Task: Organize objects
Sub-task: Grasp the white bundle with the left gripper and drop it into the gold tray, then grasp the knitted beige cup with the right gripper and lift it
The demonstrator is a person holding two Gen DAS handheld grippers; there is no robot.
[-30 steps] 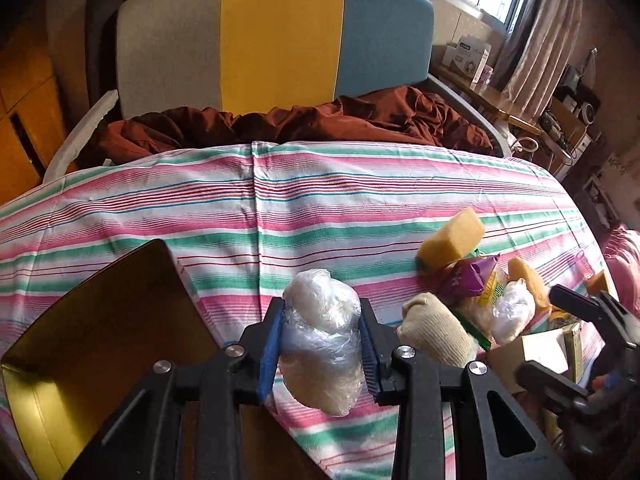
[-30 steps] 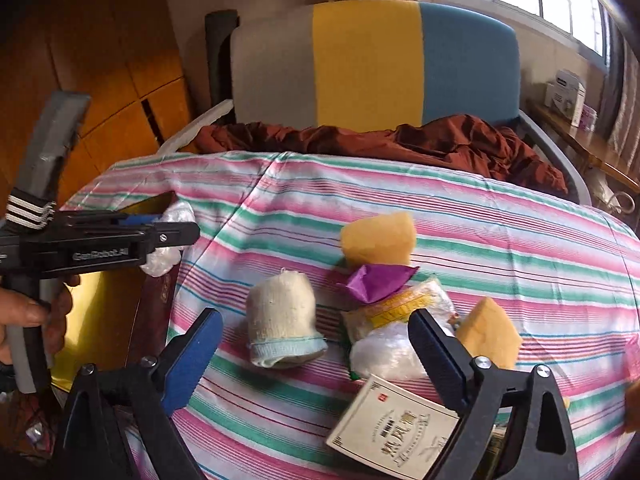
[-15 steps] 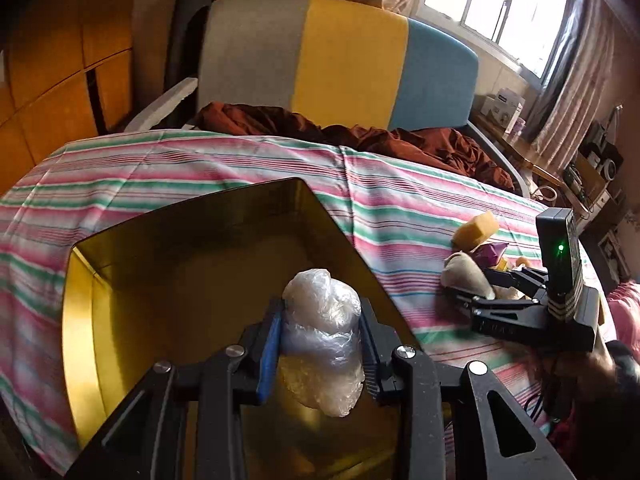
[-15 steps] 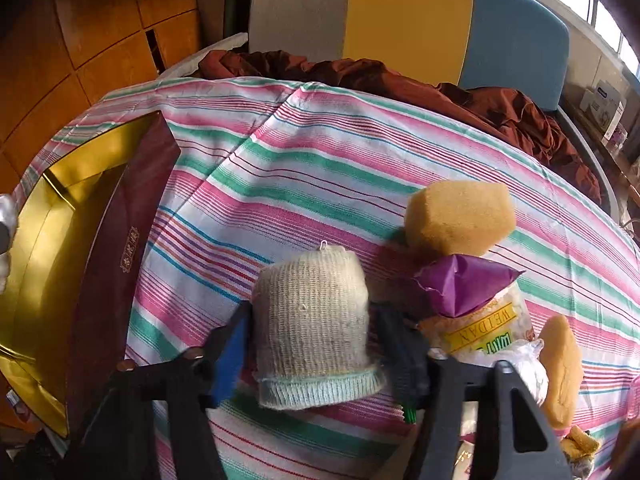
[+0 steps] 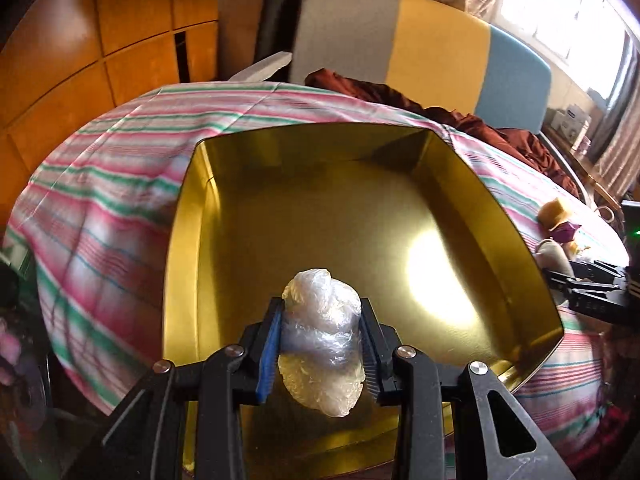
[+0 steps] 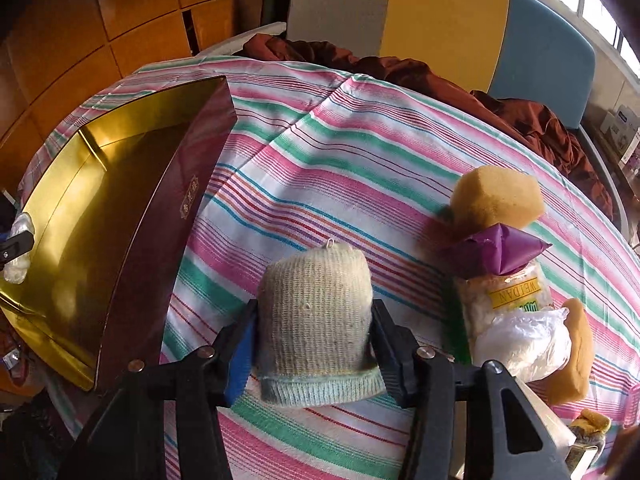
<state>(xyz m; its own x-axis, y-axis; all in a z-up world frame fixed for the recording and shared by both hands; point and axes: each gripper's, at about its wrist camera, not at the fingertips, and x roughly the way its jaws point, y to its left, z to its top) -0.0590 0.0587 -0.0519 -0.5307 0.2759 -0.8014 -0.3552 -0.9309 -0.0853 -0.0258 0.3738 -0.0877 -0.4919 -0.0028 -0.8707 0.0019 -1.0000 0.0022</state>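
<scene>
My left gripper (image 5: 320, 340) is shut on a crumpled clear plastic bag (image 5: 322, 336) and holds it above the gold tin box (image 5: 348, 216), near its front edge. My right gripper (image 6: 314, 340) is shut on a rolled cream knit glove (image 6: 316, 320) that rests on the striped tablecloth (image 6: 340, 168). The gold box (image 6: 56, 216) with its dark red outer wall lies left of the glove. The bag in the left gripper shows at the far left of the right wrist view (image 6: 18, 252).
Right of the glove lie a yellow sponge (image 6: 496, 200), a purple-topped snack packet (image 6: 500, 276), a white plastic bag (image 6: 524, 344) and another sponge (image 6: 576, 356). A striped chair back (image 6: 440, 20) with brown cloth (image 6: 520, 120) stands behind the table. Wooden cabinets (image 5: 100, 40) are at left.
My left gripper carried the plastic bag leftward from over the cloth to above the gold box. My right gripper came down around the knit glove and closed on it.
</scene>
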